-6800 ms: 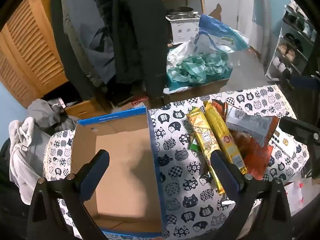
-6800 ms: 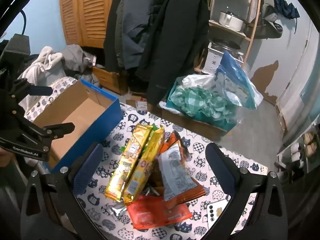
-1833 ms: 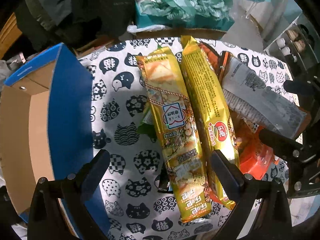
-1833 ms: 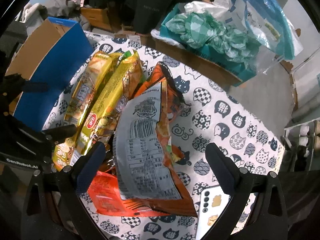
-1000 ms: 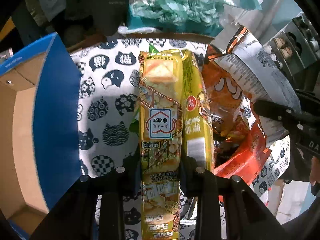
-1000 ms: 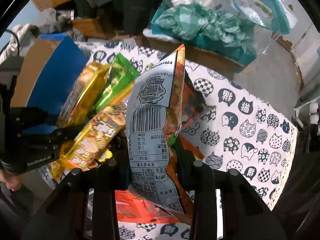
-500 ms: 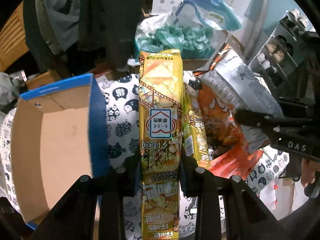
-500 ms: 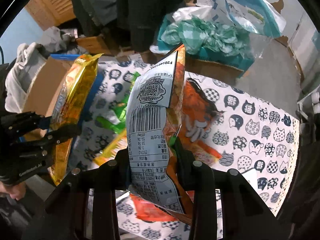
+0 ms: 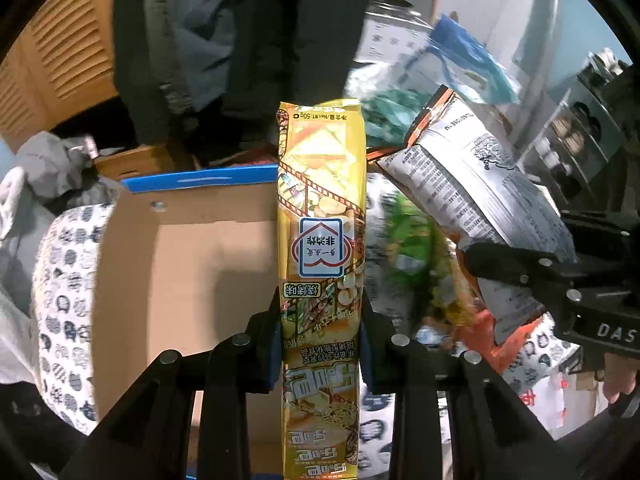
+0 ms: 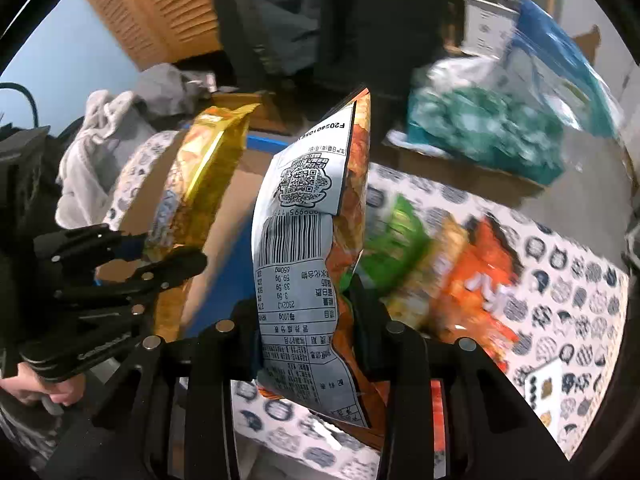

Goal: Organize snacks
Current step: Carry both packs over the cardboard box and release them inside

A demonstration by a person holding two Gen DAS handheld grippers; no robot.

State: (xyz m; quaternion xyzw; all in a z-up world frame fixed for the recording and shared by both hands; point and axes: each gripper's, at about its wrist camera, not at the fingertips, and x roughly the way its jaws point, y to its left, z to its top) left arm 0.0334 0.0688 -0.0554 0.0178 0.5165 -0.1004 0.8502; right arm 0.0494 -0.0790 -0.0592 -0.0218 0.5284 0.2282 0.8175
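My left gripper (image 9: pixel 320 332) is shut on a long yellow snack pack (image 9: pixel 320 240) and holds it in the air over the right wall of an open cardboard box with blue sides (image 9: pixel 180 272). My right gripper (image 10: pixel 306 320) is shut on an orange chip bag with a grey printed back (image 10: pixel 304 240), lifted above the table beside the box (image 10: pixel 224 240). The chip bag (image 9: pixel 472 208) and right gripper (image 9: pixel 552 272) show at the right of the left wrist view. The yellow pack (image 10: pixel 196 192) and left gripper (image 10: pixel 132 264) show at the left of the right wrist view.
More snacks lie on the cat-print tablecloth (image 10: pixel 560 288): a green pack (image 10: pixel 392 248), a yellow pack (image 10: pixel 436 268) and an orange bag (image 10: pixel 476 288). A phone (image 10: pixel 540 388) lies near the front right edge. Coats (image 9: pixel 248 40), a teal bag (image 10: pixel 480 132) and grey laundry (image 10: pixel 104 140) lie beyond.
Both grippers closed on their snacks and lifted them. They have since moved left, bringing the yellow pack over the box and the chip bag beside it.
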